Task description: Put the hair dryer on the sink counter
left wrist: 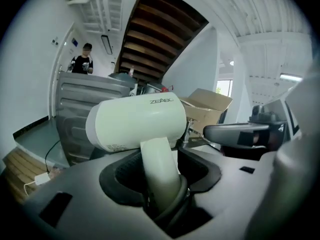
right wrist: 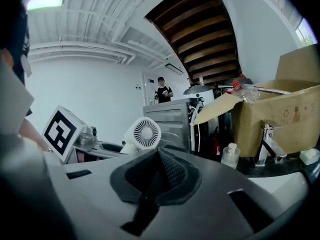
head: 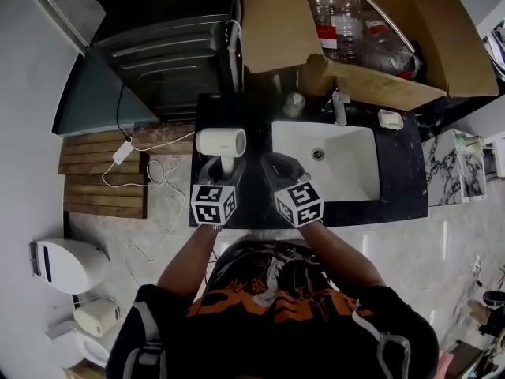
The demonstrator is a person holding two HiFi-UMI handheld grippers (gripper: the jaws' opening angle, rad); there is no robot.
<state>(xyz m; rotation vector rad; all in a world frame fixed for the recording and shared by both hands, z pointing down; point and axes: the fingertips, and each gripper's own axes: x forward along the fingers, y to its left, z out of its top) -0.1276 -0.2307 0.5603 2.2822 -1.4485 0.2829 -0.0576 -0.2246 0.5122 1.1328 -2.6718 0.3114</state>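
Note:
The white hair dryer (head: 221,142) hangs over the left end of the black sink counter (head: 398,172), barrel lying crosswise and handle pointing down toward me. My left gripper (head: 225,169) is shut on the handle. In the left gripper view the handle (left wrist: 160,166) sits clamped between the dark pads, with the barrel (left wrist: 135,121) above them. My right gripper (head: 278,169) hovers just to the right over the counter, shut with nothing in it. From the right gripper view (right wrist: 157,176) I see the dryer's round rear grille (right wrist: 142,133) at the left.
A white basin (head: 335,160) fills the counter's middle, with a faucet (head: 339,105), a small bottle (head: 294,103) and a soap dish (head: 390,119) behind it. An open cardboard box (head: 276,22) overhangs the back. A washing machine (head: 166,61) stands left, and a white cable (head: 158,172) lies on the floor.

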